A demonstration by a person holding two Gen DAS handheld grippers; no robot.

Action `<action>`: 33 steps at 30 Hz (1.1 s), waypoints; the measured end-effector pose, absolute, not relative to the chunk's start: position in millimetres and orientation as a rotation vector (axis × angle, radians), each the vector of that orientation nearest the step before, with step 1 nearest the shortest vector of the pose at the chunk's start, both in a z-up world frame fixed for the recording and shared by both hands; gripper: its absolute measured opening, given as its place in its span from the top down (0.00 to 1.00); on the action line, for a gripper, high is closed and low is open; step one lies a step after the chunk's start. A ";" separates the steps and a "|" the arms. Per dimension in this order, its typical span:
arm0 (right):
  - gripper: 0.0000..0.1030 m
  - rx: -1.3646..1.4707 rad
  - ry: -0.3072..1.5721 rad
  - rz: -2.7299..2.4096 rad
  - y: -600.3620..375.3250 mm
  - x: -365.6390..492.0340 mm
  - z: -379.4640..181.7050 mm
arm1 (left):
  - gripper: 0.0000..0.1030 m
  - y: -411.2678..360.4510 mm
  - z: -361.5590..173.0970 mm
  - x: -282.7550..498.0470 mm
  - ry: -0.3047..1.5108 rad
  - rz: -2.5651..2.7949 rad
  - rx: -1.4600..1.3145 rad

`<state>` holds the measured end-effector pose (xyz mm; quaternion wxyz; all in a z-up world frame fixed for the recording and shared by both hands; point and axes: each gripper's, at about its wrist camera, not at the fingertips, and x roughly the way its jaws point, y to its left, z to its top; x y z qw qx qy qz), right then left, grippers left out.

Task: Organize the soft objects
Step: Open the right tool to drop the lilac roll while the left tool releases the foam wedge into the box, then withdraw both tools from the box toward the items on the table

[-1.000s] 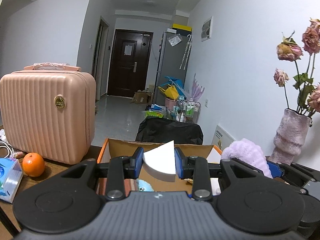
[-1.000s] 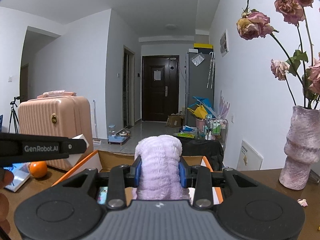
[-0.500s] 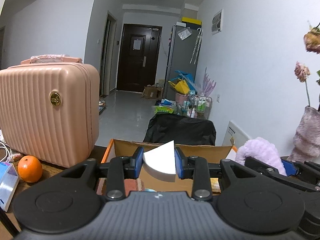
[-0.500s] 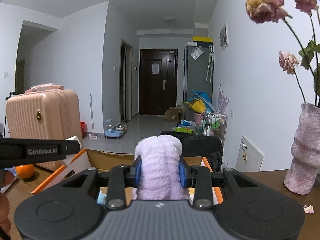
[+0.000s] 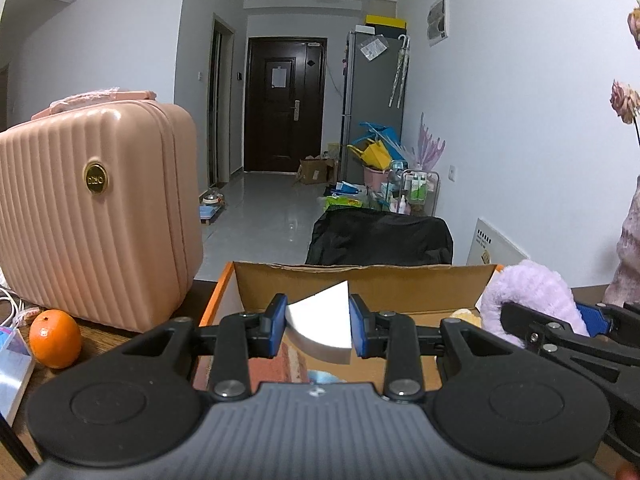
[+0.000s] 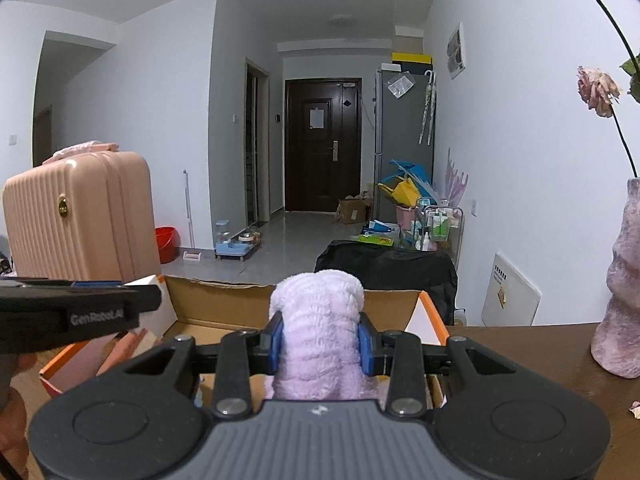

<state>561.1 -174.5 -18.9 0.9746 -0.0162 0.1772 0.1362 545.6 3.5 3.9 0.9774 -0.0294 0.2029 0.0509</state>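
My left gripper (image 5: 319,329) is shut on a white wedge-shaped sponge (image 5: 322,326) and holds it above the open cardboard box (image 5: 360,282). My right gripper (image 6: 319,343) is shut on a fluffy lilac plush (image 6: 318,338), also above the box (image 6: 224,304). The plush and right gripper show at the right in the left wrist view (image 5: 528,300). The left gripper's side shows at the left of the right wrist view (image 6: 80,314). A few soft items lie in the box, mostly hidden.
A pink ribbed suitcase (image 5: 96,216) stands on the brown table left of the box, with an orange (image 5: 55,338) in front. A pale vase (image 6: 620,300) with dried roses stands at the right. A black chair back (image 5: 380,240) is beyond the box.
Both grippers, still holding their objects, have shifted left and slightly lower over the box; the vase has slid toward the right edge in both views.
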 end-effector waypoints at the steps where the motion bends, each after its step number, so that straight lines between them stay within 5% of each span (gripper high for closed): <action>1: 0.66 -0.034 0.357 0.274 -173.6 561.6 -19.8 | 0.68 3.3 3.6 546.1 0.409 0.102 -0.057; 7: 0.54 -0.022 0.380 0.258 -175.1 565.0 -20.6 | 0.58 5.1 1.7 544.5 0.413 0.092 -0.066; 12: 0.27 -0.015 0.397 0.233 -177.2 567.0 -20.3 | 0.20 11.4 3.5 543.4 0.407 0.129 -0.092; 16: 0.07 0.004 0.421 0.197 -180.2 567.8 -20.7 | 0.00 14.1 4.8 541.4 0.396 0.190 -0.096; 19: 0.00 0.027 0.440 0.173 -186.1 570.2 -20.5 | 0.00 14.9 4.8 541.0 0.394 0.202 -0.097; 33: 0.00 0.043 0.473 0.184 -188.5 564.4 -15.6 | 0.00 17.1 7.0 532.1 0.397 0.213 -0.089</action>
